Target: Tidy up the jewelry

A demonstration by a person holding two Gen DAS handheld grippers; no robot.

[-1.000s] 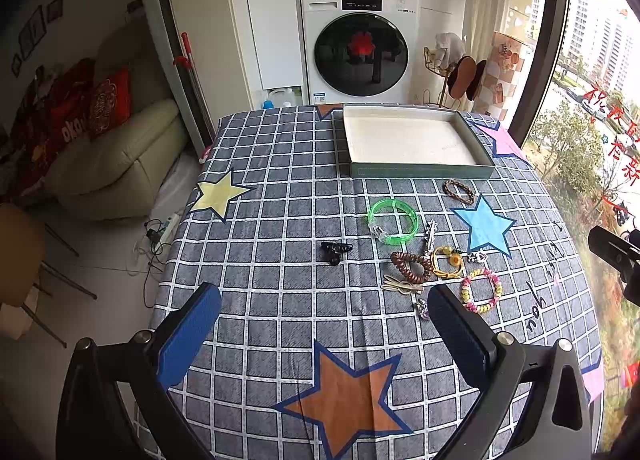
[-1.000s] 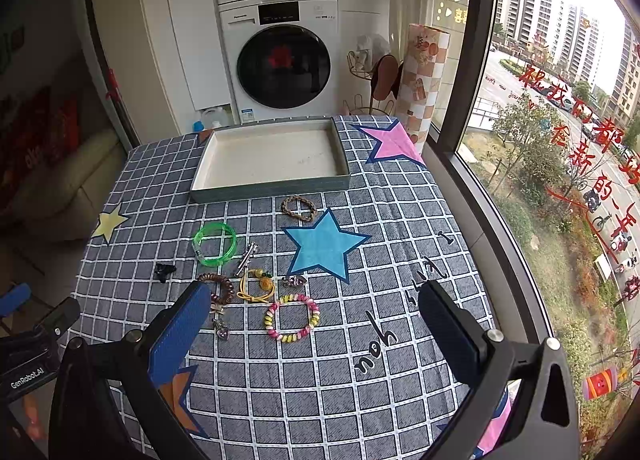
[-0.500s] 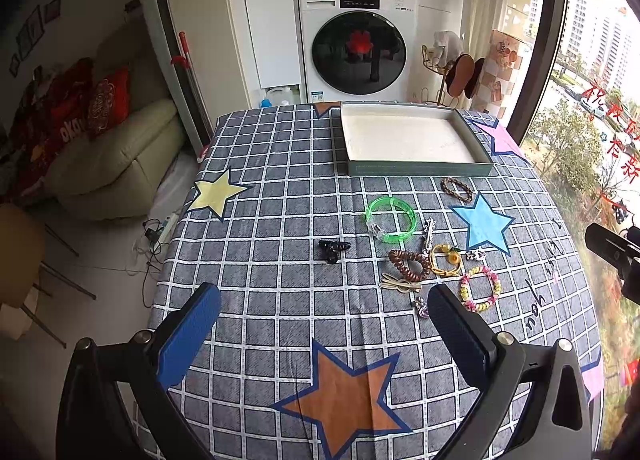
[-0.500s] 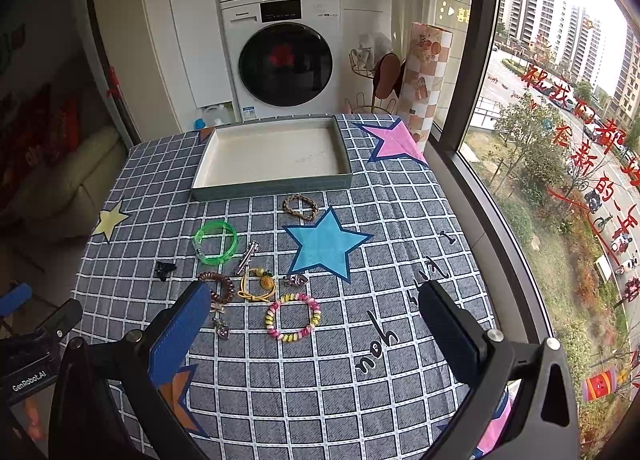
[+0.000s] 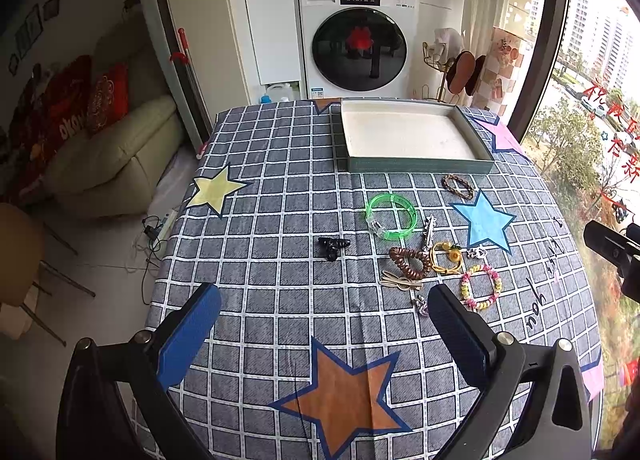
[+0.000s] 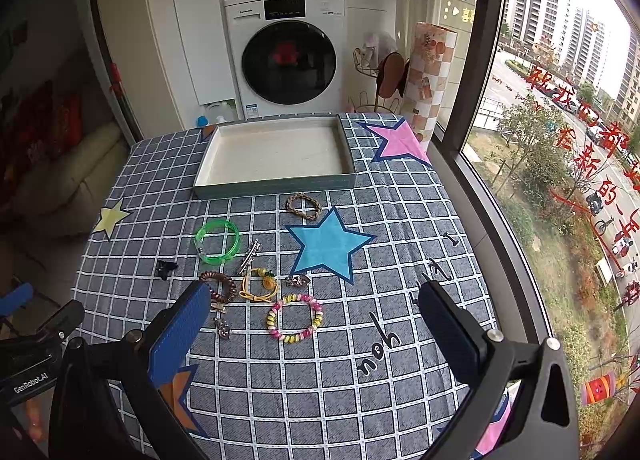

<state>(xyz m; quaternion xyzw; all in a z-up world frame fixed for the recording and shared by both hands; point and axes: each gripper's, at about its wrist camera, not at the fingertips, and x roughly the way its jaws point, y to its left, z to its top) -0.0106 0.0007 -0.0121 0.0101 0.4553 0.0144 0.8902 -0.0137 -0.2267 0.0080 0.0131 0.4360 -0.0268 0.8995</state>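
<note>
Green bangle (image 5: 391,216), beaded bracelet (image 6: 295,317) and the other pieces lie untouched on the checked surface (image 5: 260,260) before the empty tray (image 6: 276,156), while left gripper (image 5: 324,326) and right gripper (image 6: 312,326) hover, fingers wide, barely shifted, sorting unstarted.

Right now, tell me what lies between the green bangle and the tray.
Only bare checked cloth lies between the green bangle and the tray, in both wrist views.

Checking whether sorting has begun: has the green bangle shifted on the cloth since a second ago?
No. The green bangle lies in the same spot, between the tray and the blue star, as before.
</note>
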